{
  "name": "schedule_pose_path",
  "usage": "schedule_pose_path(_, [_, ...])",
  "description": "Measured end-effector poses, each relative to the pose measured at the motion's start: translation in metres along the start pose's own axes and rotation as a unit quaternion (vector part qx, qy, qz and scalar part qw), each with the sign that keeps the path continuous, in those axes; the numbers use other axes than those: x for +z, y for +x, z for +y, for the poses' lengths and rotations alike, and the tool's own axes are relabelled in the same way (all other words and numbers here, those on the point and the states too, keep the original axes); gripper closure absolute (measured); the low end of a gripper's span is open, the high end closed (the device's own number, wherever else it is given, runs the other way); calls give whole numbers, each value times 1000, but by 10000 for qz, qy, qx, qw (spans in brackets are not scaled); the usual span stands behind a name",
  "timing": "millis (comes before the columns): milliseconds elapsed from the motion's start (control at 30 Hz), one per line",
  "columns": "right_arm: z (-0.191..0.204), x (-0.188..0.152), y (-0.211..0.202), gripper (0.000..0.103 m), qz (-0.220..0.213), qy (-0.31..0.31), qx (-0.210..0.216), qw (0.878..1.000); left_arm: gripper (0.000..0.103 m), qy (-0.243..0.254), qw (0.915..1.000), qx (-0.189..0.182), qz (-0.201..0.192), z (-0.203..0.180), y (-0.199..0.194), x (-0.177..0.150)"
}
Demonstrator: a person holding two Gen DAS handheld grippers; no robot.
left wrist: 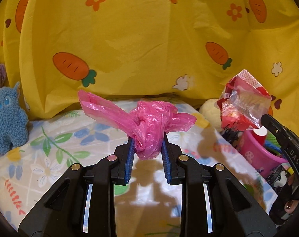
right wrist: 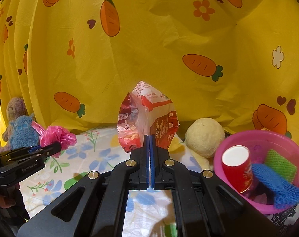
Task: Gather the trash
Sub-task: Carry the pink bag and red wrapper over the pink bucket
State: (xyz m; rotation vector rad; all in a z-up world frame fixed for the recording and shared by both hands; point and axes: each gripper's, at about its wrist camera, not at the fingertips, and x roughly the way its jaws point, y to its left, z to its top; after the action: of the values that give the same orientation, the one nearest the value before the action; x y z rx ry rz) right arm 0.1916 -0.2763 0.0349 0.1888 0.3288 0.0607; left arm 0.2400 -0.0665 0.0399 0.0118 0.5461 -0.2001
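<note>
each wrist view looks forward along its own fingers, low over the floral sheet (left wrist: 50, 148) toward the yellow carrot curtain (left wrist: 139, 39). both share the blue plush (right wrist: 23, 132) at left and the pink basin (right wrist: 288, 138) at right; its lower right corner is blurred, probably cloth.

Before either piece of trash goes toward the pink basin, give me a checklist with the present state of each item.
1. Left gripper shut on the pink plastic bag: ok.
2. Right gripper shut on the red snack wrapper: ok.
3. Both pieces lifted off the floral sheet: ok.
4. Pink basin mouth open: ok.
5. Room left in the basin beside the red paper cup, blue mesh and green mesh: cannot tell.
6. Cream plush clear of the basin: ok.
</note>
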Motion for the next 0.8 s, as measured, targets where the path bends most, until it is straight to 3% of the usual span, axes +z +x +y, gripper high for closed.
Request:
schedule_pose_path(200, [-50,2,-41,101,-279,26,-613,9977,79,391,9964,-748,-75,-80,-16,6])
schedule_pose_path(467, [-135,2,-69,101,-349,458,-1409,9883,78,876,9827,-1631,-54,-186,-1,10])
schedule_pose_path(600, [-160,-3,-71,101,-279,558,-1545,9860,78,1010,9716,-2141,56,-227,17,8])
schedule_pose_path(800, [-178,-7,-64,101,-148,611,-1655,9842,78,1225,9578,-2563,448,-265,48,-7])
